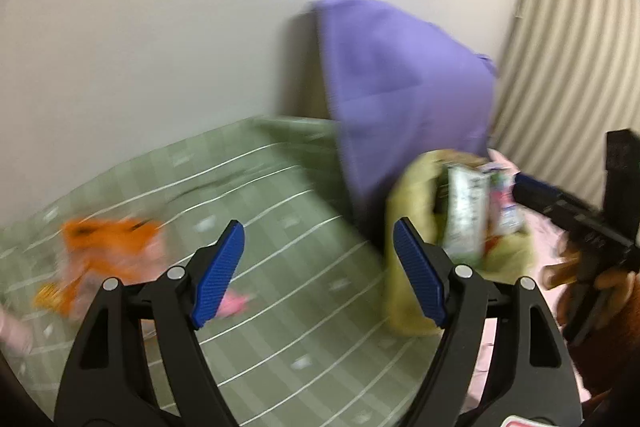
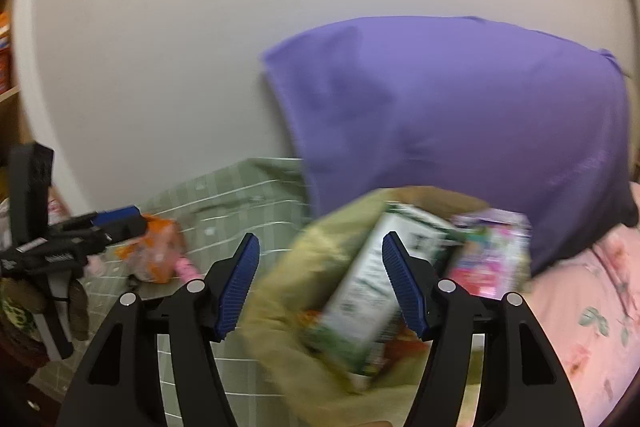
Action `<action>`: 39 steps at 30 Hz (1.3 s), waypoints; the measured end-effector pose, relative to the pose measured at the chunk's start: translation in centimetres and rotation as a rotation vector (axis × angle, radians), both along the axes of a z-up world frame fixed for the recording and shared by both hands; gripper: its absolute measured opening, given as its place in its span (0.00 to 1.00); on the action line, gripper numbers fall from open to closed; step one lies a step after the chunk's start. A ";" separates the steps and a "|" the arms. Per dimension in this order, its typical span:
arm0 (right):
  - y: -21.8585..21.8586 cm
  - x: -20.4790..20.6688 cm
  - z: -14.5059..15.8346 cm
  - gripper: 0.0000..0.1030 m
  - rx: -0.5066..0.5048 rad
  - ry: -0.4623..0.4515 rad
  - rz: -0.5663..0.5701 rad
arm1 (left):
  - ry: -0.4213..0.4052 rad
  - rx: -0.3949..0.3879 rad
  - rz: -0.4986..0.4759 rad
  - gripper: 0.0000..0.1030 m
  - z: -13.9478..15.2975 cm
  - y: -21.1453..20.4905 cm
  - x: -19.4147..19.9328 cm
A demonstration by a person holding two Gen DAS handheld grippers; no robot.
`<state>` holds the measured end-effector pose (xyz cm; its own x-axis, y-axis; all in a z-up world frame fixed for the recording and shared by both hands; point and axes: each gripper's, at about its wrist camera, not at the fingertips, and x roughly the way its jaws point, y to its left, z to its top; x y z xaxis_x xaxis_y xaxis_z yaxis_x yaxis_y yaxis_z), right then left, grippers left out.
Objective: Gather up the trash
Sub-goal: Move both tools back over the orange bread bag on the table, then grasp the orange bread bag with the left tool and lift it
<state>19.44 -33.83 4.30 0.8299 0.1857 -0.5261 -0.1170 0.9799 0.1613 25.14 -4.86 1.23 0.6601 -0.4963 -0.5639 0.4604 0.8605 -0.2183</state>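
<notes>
Both tools are found with jaws spread wide and nothing gripped. The left gripper [image 1: 318, 273] is held above the green checked sheet [image 1: 280, 219], its pads over bare fabric. The right gripper [image 2: 320, 283] is held over the mouth of the yellow-green bag [image 2: 280, 327]; the bag is seen between its pads but is not pressed by them.

The bag sits beside the purple pillow [image 2: 460, 115], with a white-and-green carton [image 2: 372, 291] and a pink packet [image 2: 492, 259] inside. Uncollected trash is noted on the sheet: an orange wrapper [image 1: 108, 243] and a small pink piece [image 1: 234, 303] just beside it. Both views are blurred, so the wrappers' exact outlines cannot be confirmed.

Risks: the unsupported bag may slump and spill, as its rim is soft and its contents are stacked high. A thin wrapper lying flat may be missed, or sheet fabric pinched with it.

The pillow crowds the bag from behind; a pink floral cover [image 2: 592, 307] lies to its right. The wrappers are not obstructed.
</notes>
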 end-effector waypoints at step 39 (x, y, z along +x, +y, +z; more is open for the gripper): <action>17.8 8.6 -10.9 0.59 -0.205 0.254 0.355 | 0.333 0.044 0.358 0.19 -10.8 15.6 10.3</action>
<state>28.00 -16.05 -6.64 0.5745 0.3055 -0.7593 -0.4318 0.9013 0.0359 35.45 10.78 -9.60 0.5647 -0.2424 -0.7889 0.0455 0.9636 -0.2635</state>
